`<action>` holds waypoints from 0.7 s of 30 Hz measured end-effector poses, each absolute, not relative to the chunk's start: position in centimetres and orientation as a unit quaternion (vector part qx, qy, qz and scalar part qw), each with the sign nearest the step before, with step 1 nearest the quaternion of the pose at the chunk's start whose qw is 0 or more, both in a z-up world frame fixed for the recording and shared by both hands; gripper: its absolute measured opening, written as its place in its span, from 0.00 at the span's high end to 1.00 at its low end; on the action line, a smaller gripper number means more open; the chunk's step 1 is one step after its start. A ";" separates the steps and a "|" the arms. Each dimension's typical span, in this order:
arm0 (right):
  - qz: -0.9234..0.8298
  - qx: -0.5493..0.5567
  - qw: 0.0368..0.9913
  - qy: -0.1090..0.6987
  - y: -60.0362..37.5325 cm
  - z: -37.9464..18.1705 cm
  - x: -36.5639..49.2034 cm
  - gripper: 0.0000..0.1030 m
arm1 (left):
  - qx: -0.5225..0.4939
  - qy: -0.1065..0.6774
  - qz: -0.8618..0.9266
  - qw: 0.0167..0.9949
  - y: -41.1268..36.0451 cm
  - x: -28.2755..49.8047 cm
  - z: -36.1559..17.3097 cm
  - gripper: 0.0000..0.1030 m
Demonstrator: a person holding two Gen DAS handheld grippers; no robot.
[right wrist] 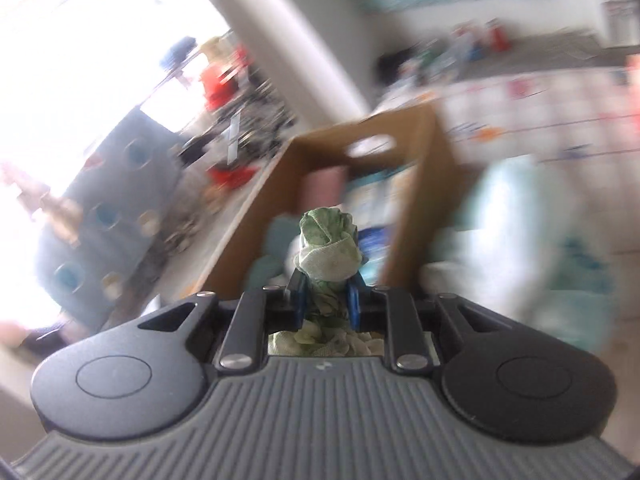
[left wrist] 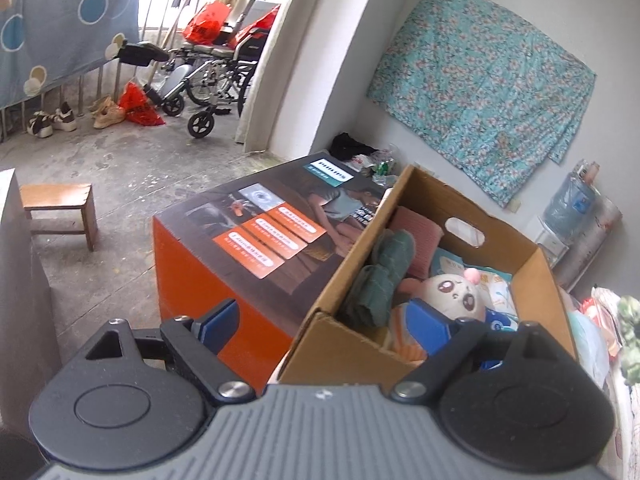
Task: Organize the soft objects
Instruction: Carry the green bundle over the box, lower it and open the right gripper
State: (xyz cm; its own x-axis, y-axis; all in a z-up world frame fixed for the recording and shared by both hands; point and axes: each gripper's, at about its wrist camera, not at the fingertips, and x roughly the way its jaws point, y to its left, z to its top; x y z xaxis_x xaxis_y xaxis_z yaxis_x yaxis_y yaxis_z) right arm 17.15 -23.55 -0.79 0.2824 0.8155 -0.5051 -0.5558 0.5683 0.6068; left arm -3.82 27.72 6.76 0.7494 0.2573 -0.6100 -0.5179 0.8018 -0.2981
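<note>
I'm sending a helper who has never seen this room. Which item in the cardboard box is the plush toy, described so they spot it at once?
Find the open cardboard box with a handle cut-out, standing beside the orange printed carton. The plush toy lies near the box's front, between the folded dark green cloth and some printed packets. It alone has a face: a round cream head, big dark eyes and a pink knob on top.

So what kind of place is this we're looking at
Most likely a lived-in home, a bedroom opening onto a balcony: a wheelchair and shoes by the railing, a floral quilt against the wall, and a cardboard box of soft things.
</note>
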 end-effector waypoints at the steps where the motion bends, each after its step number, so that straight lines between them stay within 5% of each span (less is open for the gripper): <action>1: 0.453 0.150 0.772 0.420 -21.5 -0.9 17.2 0.81 | -0.234 0.284 0.217 0.904 27.9 -4.0 6.6 0.11; 10: 0.500 0.074 0.712 0.487 -9.1 -3.8 15.8 0.76 | -0.247 0.286 0.235 0.896 29.0 -5.4 5.8 0.11; 15: 0.479 0.061 0.719 0.499 -8.5 -5.8 15.6 0.59 | -0.248 0.292 0.234 0.893 28.8 -5.4 5.3 0.11; 21: 0.475 0.088 0.735 0.477 -10.5 -5.2 15.9 0.52 | -0.243 0.293 0.236 0.894 28.2 -5.4 5.5 0.11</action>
